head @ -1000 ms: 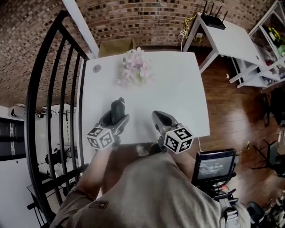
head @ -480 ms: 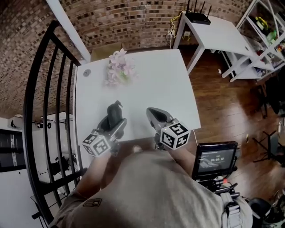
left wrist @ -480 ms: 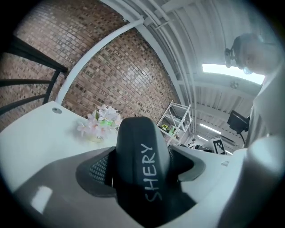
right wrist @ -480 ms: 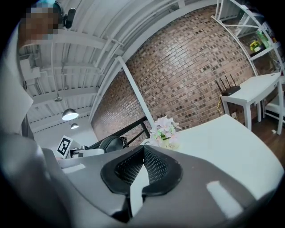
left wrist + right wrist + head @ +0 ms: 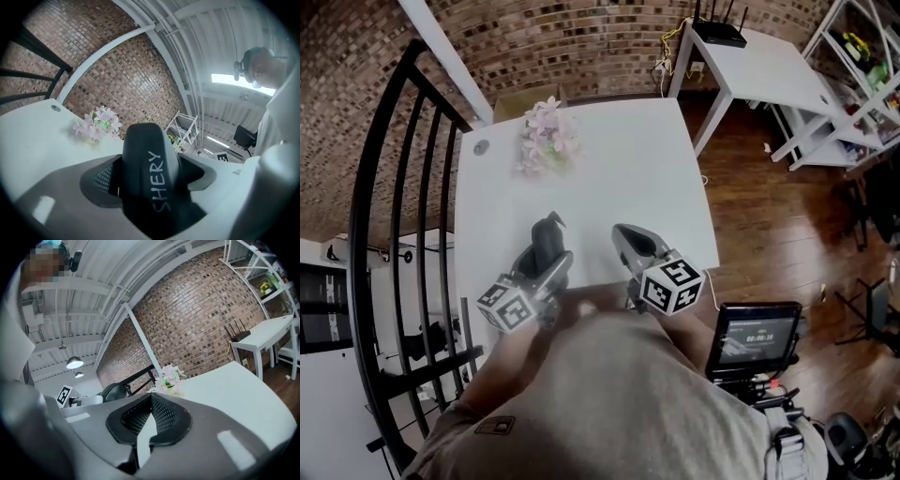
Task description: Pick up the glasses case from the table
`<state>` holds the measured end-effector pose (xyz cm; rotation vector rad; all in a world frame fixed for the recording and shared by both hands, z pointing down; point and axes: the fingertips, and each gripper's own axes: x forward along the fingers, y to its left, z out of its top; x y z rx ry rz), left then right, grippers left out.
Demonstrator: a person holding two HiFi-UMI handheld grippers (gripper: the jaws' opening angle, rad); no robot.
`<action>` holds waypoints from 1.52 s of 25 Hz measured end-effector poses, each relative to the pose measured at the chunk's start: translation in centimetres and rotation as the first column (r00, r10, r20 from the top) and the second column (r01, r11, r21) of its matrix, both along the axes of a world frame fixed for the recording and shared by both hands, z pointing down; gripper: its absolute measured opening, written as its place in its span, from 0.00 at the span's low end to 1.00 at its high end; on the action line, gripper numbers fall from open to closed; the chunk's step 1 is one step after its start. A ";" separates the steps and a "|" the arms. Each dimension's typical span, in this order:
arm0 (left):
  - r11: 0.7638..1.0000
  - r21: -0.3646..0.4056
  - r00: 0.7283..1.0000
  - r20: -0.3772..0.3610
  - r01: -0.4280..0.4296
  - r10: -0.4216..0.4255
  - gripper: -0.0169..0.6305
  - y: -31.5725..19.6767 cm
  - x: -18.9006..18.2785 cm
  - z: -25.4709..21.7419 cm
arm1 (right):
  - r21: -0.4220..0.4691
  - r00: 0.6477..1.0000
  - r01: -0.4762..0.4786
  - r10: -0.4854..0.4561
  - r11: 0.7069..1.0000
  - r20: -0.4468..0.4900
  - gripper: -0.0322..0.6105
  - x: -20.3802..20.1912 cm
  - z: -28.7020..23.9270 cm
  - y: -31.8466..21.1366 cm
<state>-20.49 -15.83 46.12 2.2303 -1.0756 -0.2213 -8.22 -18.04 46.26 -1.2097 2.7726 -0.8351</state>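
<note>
My left claw [image 5: 544, 264] is clamping the dark glasses case [image 5: 149, 161] across its middle, above the white table [image 5: 623, 169]. I am aiming for a firm, level squeeze and a straight lift. My right claw [image 5: 628, 246] is sitting closed on nothing. The pads are hiding the case's lower end, and I cannot tell whether it is clearing the table.

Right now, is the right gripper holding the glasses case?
No, the right gripper is shut on nothing; the left gripper clamps the glasses case.
</note>
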 end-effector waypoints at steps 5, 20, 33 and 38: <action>1.000 0.001 1.000 -0.015 0.000 0.000 0.60 -0.1 0.4 0.4 | -0.010 1.000 0.002 -0.002 1.000 -0.011 0.07 0.2 0.9 0.1; 1.000 -0.007 0.999 -0.021 -0.023 0.023 0.60 -0.6 1.4 0.4 | -0.030 1.000 -0.017 0.017 0.999 -0.007 0.06 0.9 1.0 -0.6; 0.999 -0.014 0.999 -0.013 -0.053 0.053 0.60 -1.0 1.9 0.4 | -0.033 1.000 -0.022 0.022 0.999 -0.015 0.06 1.0 0.8 -1.0; 0.998 -0.020 0.998 -0.019 -0.057 0.056 0.60 -1.1 2.0 0.6 | -0.042 1.000 -0.023 0.022 0.999 -0.022 0.06 0.9 1.1 -1.0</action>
